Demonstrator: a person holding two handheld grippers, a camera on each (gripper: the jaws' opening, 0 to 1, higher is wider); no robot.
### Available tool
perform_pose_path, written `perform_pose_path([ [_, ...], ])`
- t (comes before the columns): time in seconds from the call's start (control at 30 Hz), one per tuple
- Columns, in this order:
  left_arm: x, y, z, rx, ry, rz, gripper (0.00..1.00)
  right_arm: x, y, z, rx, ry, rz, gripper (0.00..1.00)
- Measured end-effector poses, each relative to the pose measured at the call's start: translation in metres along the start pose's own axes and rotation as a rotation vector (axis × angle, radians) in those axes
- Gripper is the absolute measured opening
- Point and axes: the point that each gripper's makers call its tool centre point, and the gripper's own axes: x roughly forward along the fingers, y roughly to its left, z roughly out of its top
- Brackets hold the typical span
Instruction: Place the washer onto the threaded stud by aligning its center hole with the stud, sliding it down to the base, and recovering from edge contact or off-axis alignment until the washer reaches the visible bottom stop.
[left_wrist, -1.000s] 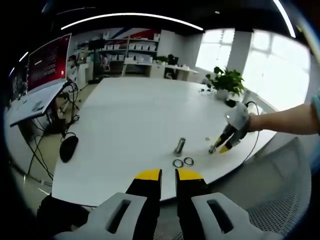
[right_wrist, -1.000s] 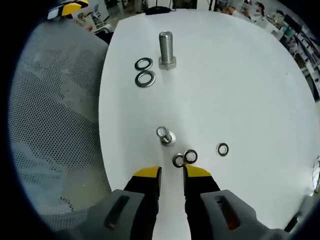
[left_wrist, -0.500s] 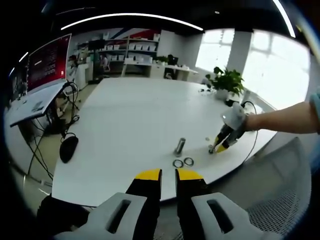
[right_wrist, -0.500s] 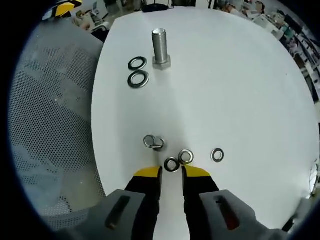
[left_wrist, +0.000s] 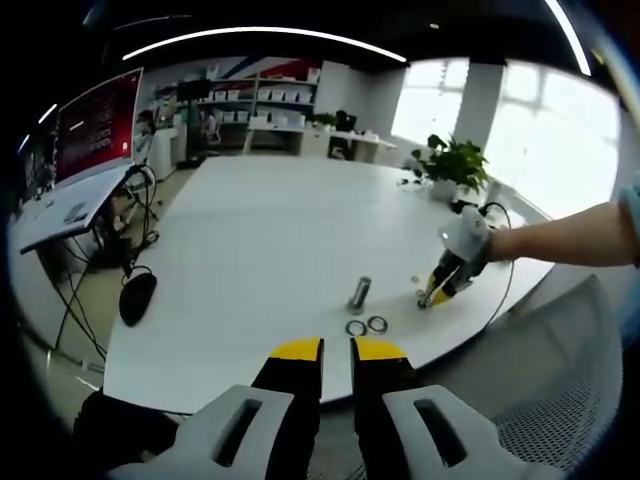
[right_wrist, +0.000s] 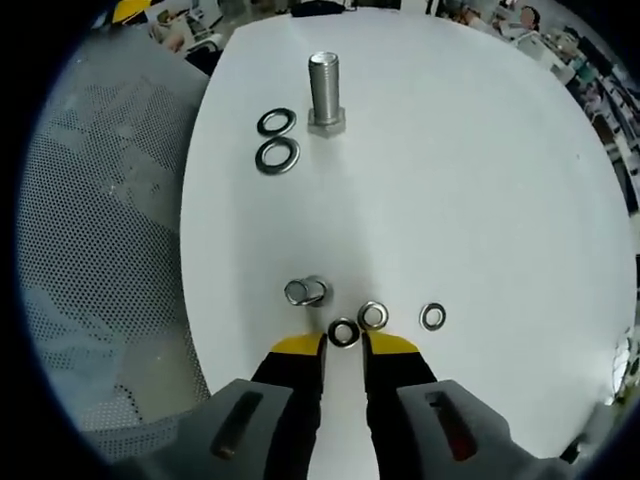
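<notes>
Currently right gripper (right_wrist: 343, 347) has jaws at a narrow gap, holding nothing, tips just short of one washer (right_wrist: 344, 333) on the white table (right_wrist: 480, 180). Threaded stud (right_wrist: 325, 90) stands upright well beyond it. Left gripper (left_wrist: 336, 349) likewise narrow and holding nothing, off the table edge.

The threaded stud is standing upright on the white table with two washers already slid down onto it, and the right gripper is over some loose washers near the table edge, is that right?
Not quite. In the right gripper view, the threaded stud stands upright but bare; the two washers lie flat on the white table beside it. The right gripper is indeed at the loose washers near the edge.
</notes>
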Motion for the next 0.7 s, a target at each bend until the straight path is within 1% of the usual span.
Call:
perform_pose_path([
  [0.07,0.0,0.0,0.0001,0.0,-0.001,0.0,0.08,0.0004,-0.0005,0.0,0.037,-0.003,-0.011,0.17],
  [0.1,0.0,0.0,0.0,0.0,0.0,0.0,0.08,0.0006,-0.0001,0.0004,0.026,0.003,-0.014,0.17],
  [0.13,0.0,0.0001,-0.0001,0.0,0.001,0.001,0.08,0.0005,0.0001,0.0004,-0.023,0.009,-0.017,0.17],
  [0.17,-0.0001,0.0001,-0.0002,0.0,0.001,0.001,0.08,0.0007,0.0017,0.0007,-0.024,0.006,-0.014,0.16],
  [0.27,-0.0002,0.0001,-0.0006,-0.001,0.003,0.001,0.08,0.0012,0.0007,0.0014,0.006,0.005,-0.029,0.14],
  [0.43,-0.0004,0.0002,-0.0009,-0.003,0.004,0.003,0.08,0.0015,0.0006,0.0006,-0.006,-0.006,-0.045,0.14],
  [0.5,-0.0003,0.0001,-0.0013,-0.003,0.006,0.002,0.08,0.0011,-0.0006,0.0001,0.026,-0.013,-0.048,0.13],
  [0.6,-0.0003,-0.0002,-0.0019,-0.002,0.01,0.0,0.08,-0.0009,-0.0002,-0.0042,0.005,-0.004,-0.059,0.13],
  [0.7,-0.0003,-0.0006,-0.0018,0.0,0.01,-0.001,0.08,-0.0058,0.0016,-0.0073,0.032,-0.01,-0.044,0.13],
])
